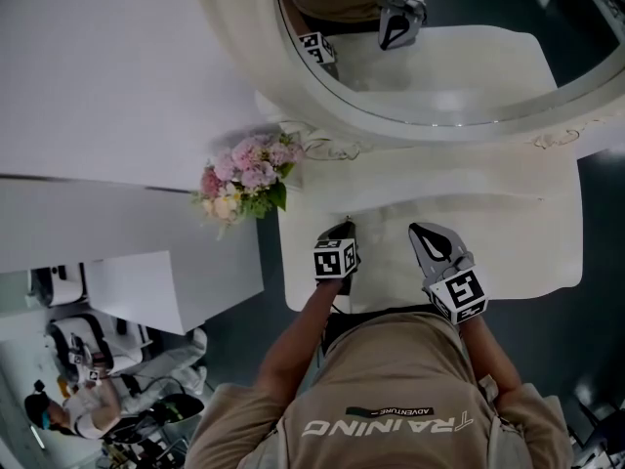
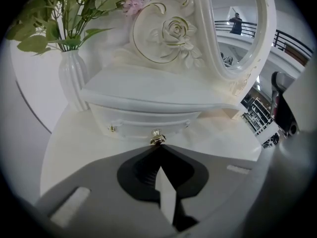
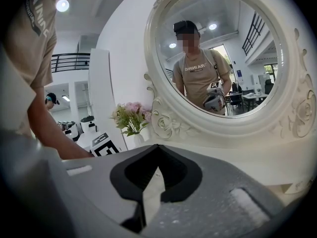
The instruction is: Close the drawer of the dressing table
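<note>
One left hand-held gripper [image 2: 159,147], closed, at drawer knob [image 2: 157,137]

A white wall [image 1: 107,66] stands behind the pink bouquet [image 1: 244,179], with dark grey floor [image 1: 601,291] well to its right. Left of the bouquet and higher, a black railing [image 3: 69,61], perhaps a balcony's, runs beneath a round ceiling light [image 3: 62,5].
</note>
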